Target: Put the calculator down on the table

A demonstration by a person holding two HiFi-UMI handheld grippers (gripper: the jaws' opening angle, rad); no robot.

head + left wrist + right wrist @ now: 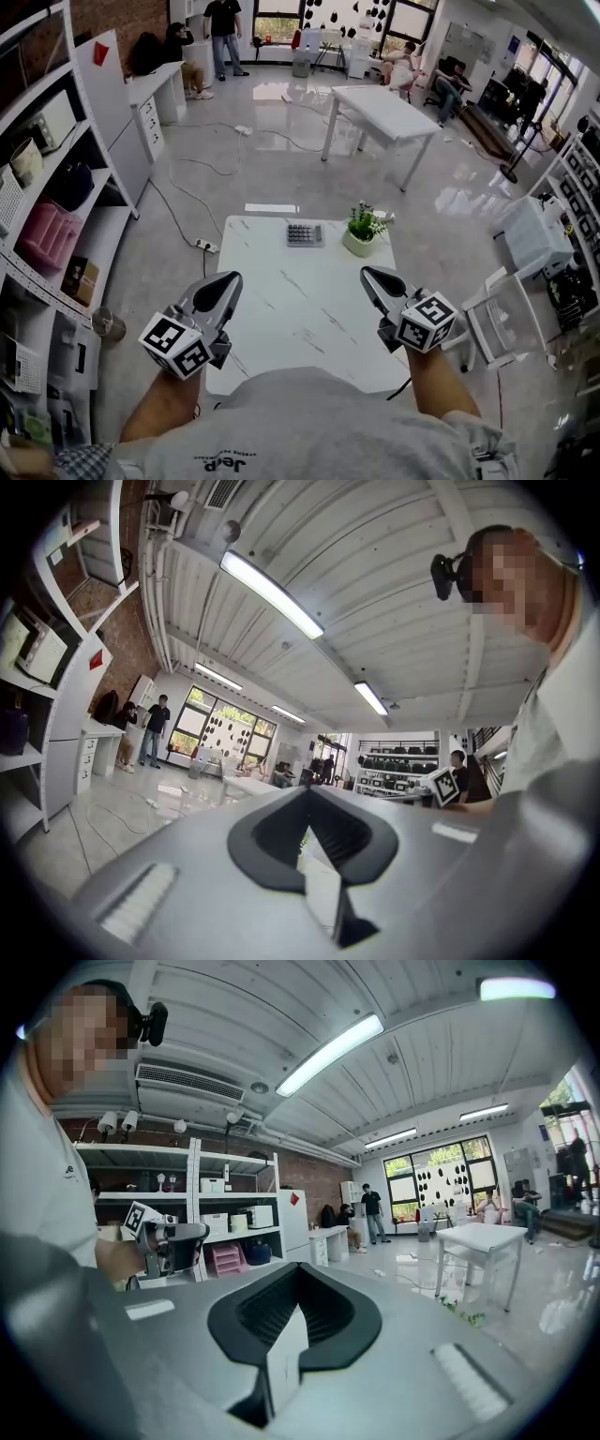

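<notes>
Toward the far edge of the white marble-patterned bench point(300, 319), in the head view, the calculator point(305, 234) lies flat with its keys up. It sits just beside a small potted plant point(362, 230) on its right and well apart from both tools. The left tool point(229, 278) and the right tool point(367, 273) hover over the near half of the bench, one at each side, tips pointing away from the person. Each has its jaws drawn together and carries nothing. Shelving point(56, 234) with boxes and a pink basket stands at the left, and a second white bench point(384, 112) stands farther off on the glossy floor.

From the left gripper view, the left tool point(307, 795) is tilted up toward the ceiling. Its dark-padded jaws meet at the tips, and only a pale surface shows through the loop between the pads. A long ceiling light point(272, 594) runs overhead.

From the right gripper view, the right tool point(298, 1267) is also closed tip to tip and empty. The left tool point(195, 1236) appears at the left in the person's hand, in front of the shelving point(225, 1213).
</notes>
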